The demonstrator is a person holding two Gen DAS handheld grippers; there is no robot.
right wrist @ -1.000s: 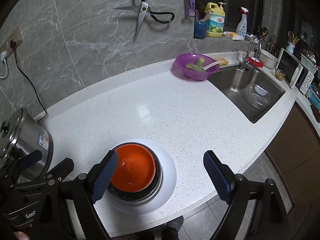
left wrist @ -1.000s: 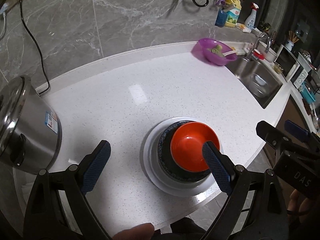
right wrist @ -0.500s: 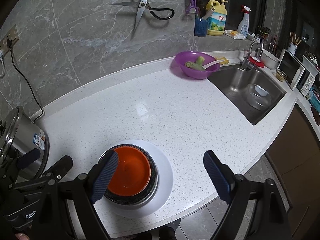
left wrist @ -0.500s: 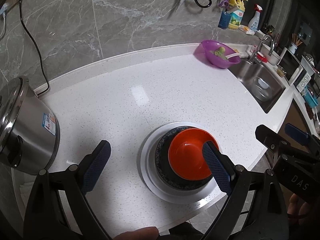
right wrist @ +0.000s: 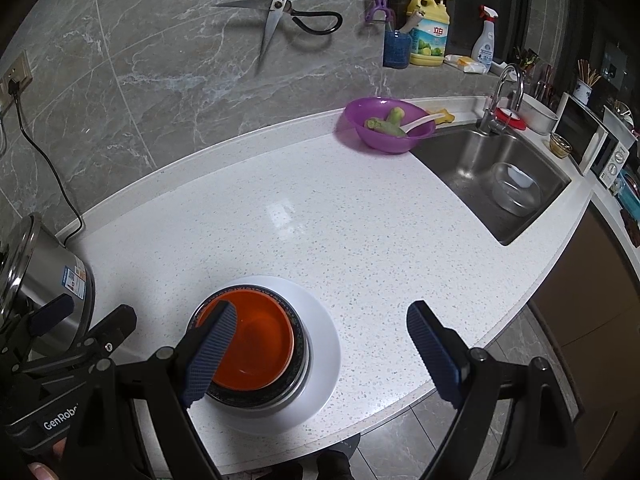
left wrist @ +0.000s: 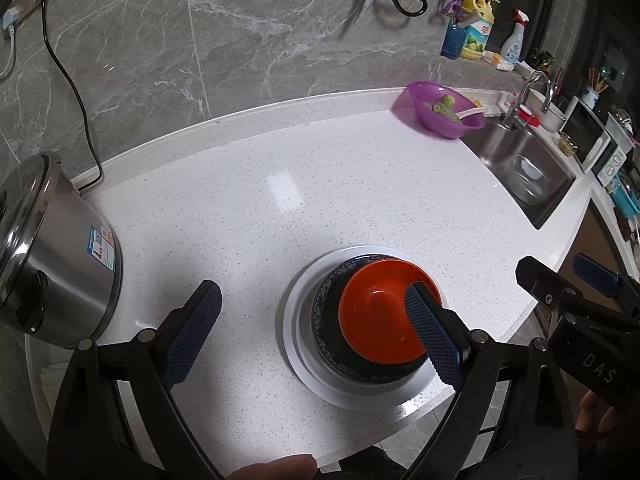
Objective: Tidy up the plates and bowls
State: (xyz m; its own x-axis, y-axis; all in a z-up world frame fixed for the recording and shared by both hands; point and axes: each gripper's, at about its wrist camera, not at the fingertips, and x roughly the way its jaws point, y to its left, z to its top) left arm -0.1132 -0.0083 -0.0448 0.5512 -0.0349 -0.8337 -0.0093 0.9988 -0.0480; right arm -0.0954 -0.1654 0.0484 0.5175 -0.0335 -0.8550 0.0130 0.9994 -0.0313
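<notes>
While both of your tools hang above the near edge of the tabletop (right wrist: 360,216), the item to log is a single stack: an orange bowl (right wrist: 256,344) nested in a dark patterned bowl (right wrist: 298,364), which sits on a white plate (right wrist: 324,340). Location: near the front edge, well apart from the purple bowl (right wrist: 386,124) by the sink (right wrist: 500,184) and near the steel pot (left wrist: 52,256) on the far left. Left tool (left wrist: 316,332): jaws spread wide, nothing between the pads; the stack lies toward its right finger, whose pad overlaps the orange bowl's right rim in the left wrist view, contact not judged. Right tool (right wrist: 320,352): jaws likewise spread wide and empty; the stack lies toward its left finger, whose pad overlaps the orange bowl's left rim in the right wrist view. Relation that matters: the stack sits between your two hands, neither tool centred on it, neither clearly nearer. Long axis: none, all three pieces being round. Judgement: the nesting looks complete, so any further move would need you to shift one tool sideways until a rim stands between its pads.
</notes>
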